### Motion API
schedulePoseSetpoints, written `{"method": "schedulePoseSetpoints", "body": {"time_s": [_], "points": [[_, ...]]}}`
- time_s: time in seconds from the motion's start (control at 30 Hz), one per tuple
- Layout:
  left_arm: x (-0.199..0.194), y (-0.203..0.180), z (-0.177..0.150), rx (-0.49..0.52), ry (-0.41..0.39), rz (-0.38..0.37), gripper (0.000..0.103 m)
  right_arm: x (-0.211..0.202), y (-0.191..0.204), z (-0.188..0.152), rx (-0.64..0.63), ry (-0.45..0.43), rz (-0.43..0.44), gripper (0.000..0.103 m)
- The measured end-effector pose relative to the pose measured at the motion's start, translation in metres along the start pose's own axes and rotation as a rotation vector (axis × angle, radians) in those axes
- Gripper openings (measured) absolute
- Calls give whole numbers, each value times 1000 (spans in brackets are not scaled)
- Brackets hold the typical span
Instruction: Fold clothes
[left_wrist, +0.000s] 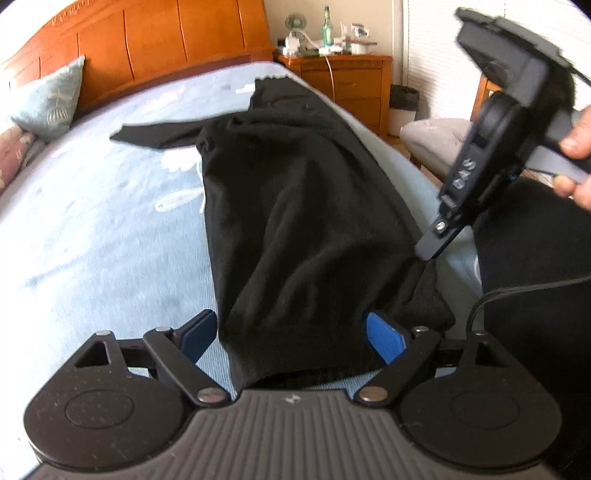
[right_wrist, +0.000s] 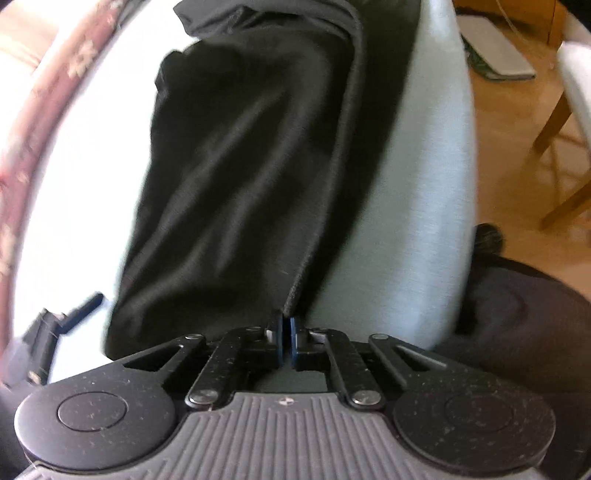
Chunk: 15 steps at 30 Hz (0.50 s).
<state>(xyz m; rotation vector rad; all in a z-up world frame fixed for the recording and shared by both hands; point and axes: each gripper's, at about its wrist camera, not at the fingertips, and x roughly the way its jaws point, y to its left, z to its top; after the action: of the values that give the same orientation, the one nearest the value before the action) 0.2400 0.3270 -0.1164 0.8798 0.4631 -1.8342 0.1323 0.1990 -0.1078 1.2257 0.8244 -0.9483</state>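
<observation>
left gripper (left_wrist: 291, 338): jaws spread wide, empty, astride the near end of the black garment (left_wrist: 295, 206) | garment: on the bed (left_wrist: 92, 240), long axis near-to-far, sleeve out far-left | right gripper (right_wrist: 286, 332): jaws pinched on its right edge, nearer | hidden: near hem, fold count.

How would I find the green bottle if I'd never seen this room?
Start at the wooden headboard and look right to the bedside cabinet. The green bottle stands on top among white clutter, the tallest thing there and the only green glass one.
</observation>
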Motion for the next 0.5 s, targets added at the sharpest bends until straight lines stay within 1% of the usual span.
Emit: {"method": "schedulePoseSetpoints", "body": {"time_s": [0.07,0.1,0.13,0.2,0.27,0.33,0.4,0.47,0.5], "points": [[-1,3,0,-9,4,-7,88,-1,2,-2,-20,22,-27,6],[-2,4,0,-12,3,-10,88,-3,5,-1,-28,30,-40,12],[-3,5,0,-15,1,-10,88,-8,9,0,-41,17,-48,13],[-10,7,2,-22,-14,-6,88,-24,17,5,-68,-43,-58,15],[-16,10,3,-38,-41,-20,88,-40,27,11,-88,-118,-53,15],[-17,15,2,-55,-38,-23,88,-47,41,20,-118,-174,2,16],[-17,19,0,-73,-34,-26,88,-41,58,28,-158,-190,69,16],[-18,24,-1,-91,-31,-29,88,-27,74,32,-213,-189,109,17],[-18,26,-1,-99,-29,-31,88,-20,82,33,-241,-187,126,20]]}}
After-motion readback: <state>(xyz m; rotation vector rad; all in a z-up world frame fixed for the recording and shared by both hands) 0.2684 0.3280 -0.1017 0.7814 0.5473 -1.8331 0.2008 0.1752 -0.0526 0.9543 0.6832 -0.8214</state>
